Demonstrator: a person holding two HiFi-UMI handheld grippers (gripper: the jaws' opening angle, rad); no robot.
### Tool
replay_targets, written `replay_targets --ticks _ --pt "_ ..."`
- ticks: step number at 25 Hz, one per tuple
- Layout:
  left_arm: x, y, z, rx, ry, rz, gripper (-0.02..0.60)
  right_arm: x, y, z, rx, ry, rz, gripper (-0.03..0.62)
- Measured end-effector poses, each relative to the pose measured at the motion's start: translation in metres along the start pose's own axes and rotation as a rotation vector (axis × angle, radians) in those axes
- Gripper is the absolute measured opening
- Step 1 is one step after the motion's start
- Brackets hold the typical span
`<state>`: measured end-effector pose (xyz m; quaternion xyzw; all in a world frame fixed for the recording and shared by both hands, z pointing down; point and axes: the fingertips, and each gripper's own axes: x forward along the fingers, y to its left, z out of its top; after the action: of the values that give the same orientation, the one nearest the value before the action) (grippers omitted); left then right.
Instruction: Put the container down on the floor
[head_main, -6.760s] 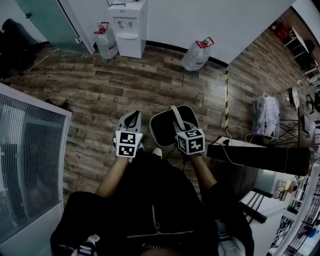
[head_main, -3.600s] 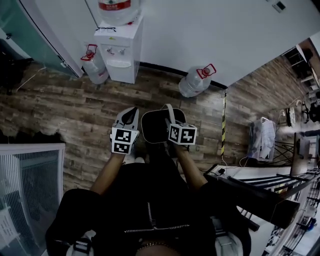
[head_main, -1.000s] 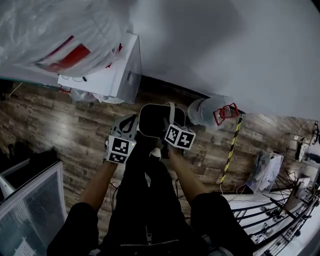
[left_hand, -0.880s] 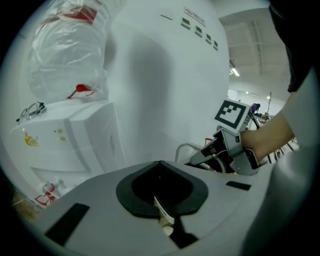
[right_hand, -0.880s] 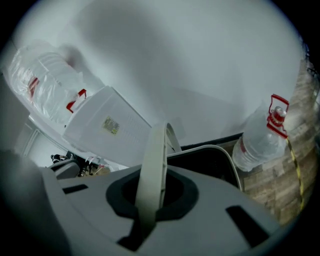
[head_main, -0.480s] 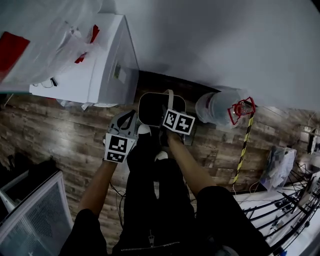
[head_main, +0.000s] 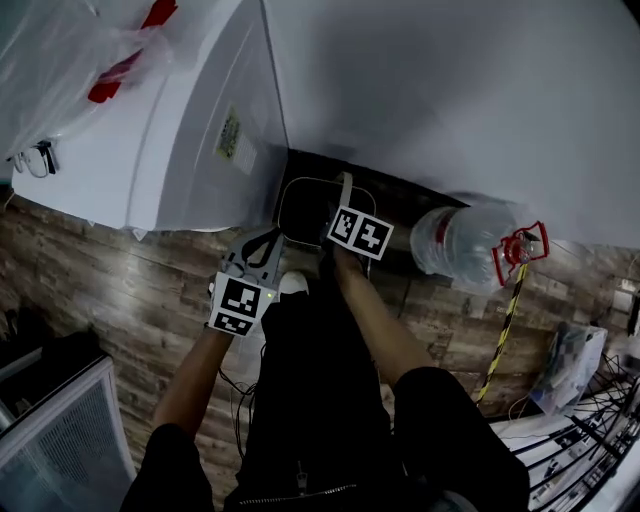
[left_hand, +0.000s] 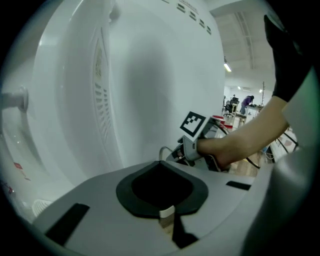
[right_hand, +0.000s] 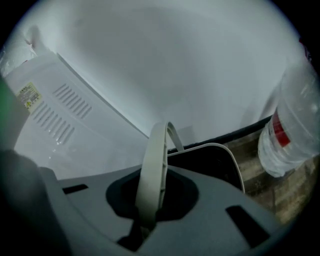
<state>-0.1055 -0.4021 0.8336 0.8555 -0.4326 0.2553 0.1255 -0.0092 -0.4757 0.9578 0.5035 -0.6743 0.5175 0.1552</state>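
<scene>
Right gripper (head_main: 338, 212) jaws pinch the container (head_main: 284, 205) handle (head_main: 346, 187), now nearer the wall (head_main: 450, 90); left gripper (head_main: 268, 243) jaws together.

Narrow gap — dispenser (head_main: 180, 130) left, water bottle (head_main: 465, 245) right, wall (head_main: 450, 90) ahead.

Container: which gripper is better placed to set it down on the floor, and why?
Right. The right gripper is shut on the handle of the container; the left gripper holds nothing, beside it.

Water bottle (head_main: 470, 248) on wooden floor (head_main: 120, 290)
</scene>
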Motion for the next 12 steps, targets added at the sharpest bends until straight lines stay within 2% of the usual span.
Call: replay_targets --ticks 4,8,12 --pt "0.016 0.003 -0.023 0.018 -0.03 -0.016 0.014 0.042 0.001 0.012 0.002 -0.044 0.023 0.012" --pt "0.022 0.006 -0.045 0.069 -0.061 -0.007 0.014 0.075 0.001 0.015 0.005 -0.082 0.027 0.012" --pt "0.035 0.018 -0.064 0.056 -0.096 0.007 0.014 0.102 -0.002 0.019 0.005 -0.116 0.011 0.012"
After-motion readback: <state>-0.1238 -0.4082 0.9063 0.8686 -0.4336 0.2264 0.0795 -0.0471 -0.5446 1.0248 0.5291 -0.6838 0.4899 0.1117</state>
